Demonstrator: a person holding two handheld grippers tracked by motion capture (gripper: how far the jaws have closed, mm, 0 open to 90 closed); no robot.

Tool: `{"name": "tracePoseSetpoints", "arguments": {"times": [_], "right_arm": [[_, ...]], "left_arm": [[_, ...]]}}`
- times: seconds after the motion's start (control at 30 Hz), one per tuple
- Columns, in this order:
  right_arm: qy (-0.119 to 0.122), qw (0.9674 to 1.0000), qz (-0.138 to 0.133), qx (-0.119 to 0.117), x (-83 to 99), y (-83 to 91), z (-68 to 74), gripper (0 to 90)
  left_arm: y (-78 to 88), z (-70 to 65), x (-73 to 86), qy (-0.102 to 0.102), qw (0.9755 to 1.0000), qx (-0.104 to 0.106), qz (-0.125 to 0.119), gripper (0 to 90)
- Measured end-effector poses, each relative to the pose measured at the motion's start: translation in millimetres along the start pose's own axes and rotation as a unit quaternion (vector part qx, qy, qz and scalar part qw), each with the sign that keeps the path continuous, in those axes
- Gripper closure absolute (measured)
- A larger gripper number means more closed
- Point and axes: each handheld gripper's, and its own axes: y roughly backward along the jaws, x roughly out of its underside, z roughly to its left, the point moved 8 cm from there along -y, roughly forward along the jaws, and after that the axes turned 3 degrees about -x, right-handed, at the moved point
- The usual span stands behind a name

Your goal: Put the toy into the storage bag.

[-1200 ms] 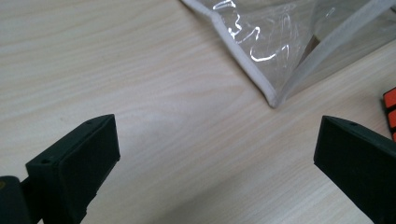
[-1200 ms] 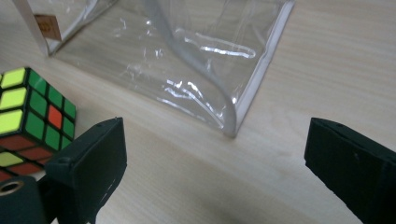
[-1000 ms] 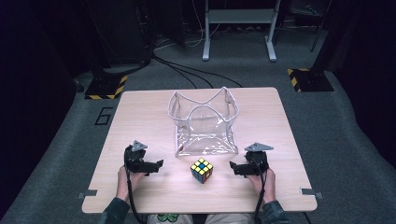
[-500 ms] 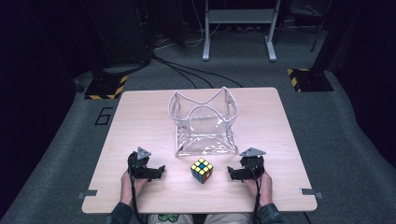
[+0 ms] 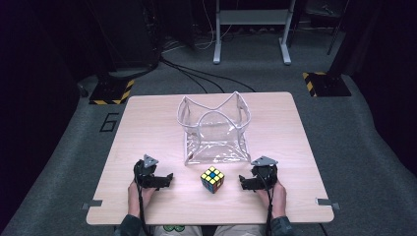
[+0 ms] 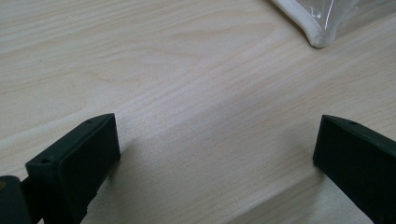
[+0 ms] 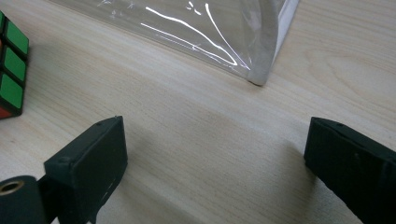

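Cube untouched, nothing started

Cube sits on tabletop near front edge, between both claws, just in front of clear bag. L claw wide open, empty, resting low beside cube. R claw also wide, empty, pointing at cube from other side. Bag stands open, empty as far as I can tell. Judging by layout: grasp + placing cube into bag all still left.

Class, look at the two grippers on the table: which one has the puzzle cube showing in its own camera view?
The right gripper: green squares of the cube show at its view's left edge. The left gripper view has bare table and a corner of the clear bag.
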Motion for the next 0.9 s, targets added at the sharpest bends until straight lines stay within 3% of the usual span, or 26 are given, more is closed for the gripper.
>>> {"name": "tracePoseSetpoints", "arguments": {"times": [0.6,0.9], "right_arm": [[0.002,1.0,0.0,0.001,-0.5,-0.5,-0.6,4.8],[0.008,0.9998,0.017,-0.007,-1.2,-1.0,1.1,3.1]], "left_arm": [[-0.6,0.9,-0.7,0.013,0.9999,-0.007,-0.004,1.1],[-0.4,0.6,-0.7,0.018,0.9998,-0.01,-0.005,1.4]]}}
